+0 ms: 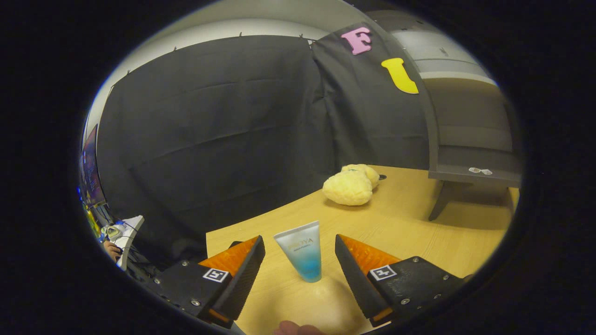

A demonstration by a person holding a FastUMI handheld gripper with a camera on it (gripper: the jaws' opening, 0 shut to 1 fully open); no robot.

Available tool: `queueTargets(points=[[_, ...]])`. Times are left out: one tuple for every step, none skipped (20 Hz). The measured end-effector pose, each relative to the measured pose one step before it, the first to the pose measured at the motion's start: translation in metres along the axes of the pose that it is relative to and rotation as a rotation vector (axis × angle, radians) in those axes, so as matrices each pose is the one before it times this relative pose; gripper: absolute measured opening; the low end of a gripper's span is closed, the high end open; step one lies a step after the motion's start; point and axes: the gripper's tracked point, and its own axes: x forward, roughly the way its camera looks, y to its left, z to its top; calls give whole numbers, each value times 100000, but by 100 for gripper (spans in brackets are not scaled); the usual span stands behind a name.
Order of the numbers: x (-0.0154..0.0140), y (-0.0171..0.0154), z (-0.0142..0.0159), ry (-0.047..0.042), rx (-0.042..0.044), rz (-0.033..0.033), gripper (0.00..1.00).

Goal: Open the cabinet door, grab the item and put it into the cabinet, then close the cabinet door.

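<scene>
1. The tongs (300, 260) stand apart, touching nothing.
2. The tube (301, 250) stands cap-down on the worktop (419, 232), between the fingers.
3. Beyond the tube lie a yellow plush toy (350, 185) and the cabinet (470, 144).

Yellow plush toy (350, 185) on wooden table (419, 232), before black cloth wall (223, 130).

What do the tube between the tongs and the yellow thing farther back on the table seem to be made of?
Tube: likely soft plastic, smooth and slightly glossy, standing on its cap between the open tongs, untouched. Yellow thing: probably plush fabric or foam, with a matte, bumpy surface. Table: wood-look laminate with faint grain lines.
</scene>
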Motion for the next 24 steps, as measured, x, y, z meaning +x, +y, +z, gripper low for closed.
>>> queueTargets(points=[[605, -120, -875, 2751, 625, 476, 93], [623, -228, -780, 2173, 392, 142, 93], [508, -41, -387, 846, 834, 1194, 93], [627, 131, -429, 725, 762, 1194, 91], [487, -230, -392, 168, -200, -37, 86], [481, -217, -473, 888, -1301, -746, 83], [-39, 196, -43, 66, -979, 1755, 74], [211, -439, 74, 40, -1752, -178, 70], [-610, -609, 547, -1070, -1444, -666, 55], [114, -32, -170, -258, -638, -577, 53], [-1, 5, 62, 60, 520, -1060, 50], [117, 17, -46, 110, 965, -940, 50], [-96, -54, -10, 135, 1047, -968, 50], [127, -71, -242, 176, 548, -1305, 50], [3, -256, 32, 208, 111, -1332, 50], [156, -354, 84, -92, 51, -1185, 50], [-205, -205, 349, -741, 132, -848, 50], [-64, -181, 378, -1228, 287, -929, 50], [-247, -183, 640, -1254, 322, -1365, 50], [-417, -396, 645, -1301, 70, -2177, 50], [-555, -590, 973, -1493, -137, -2957, 50], [-443, -370, 954, -2068, -39, -2335, 50], [-585, -305, 1162, -2271, 50, -2028, 49], [-555, -560, 1331, -2147, -117, -2392, 50]])
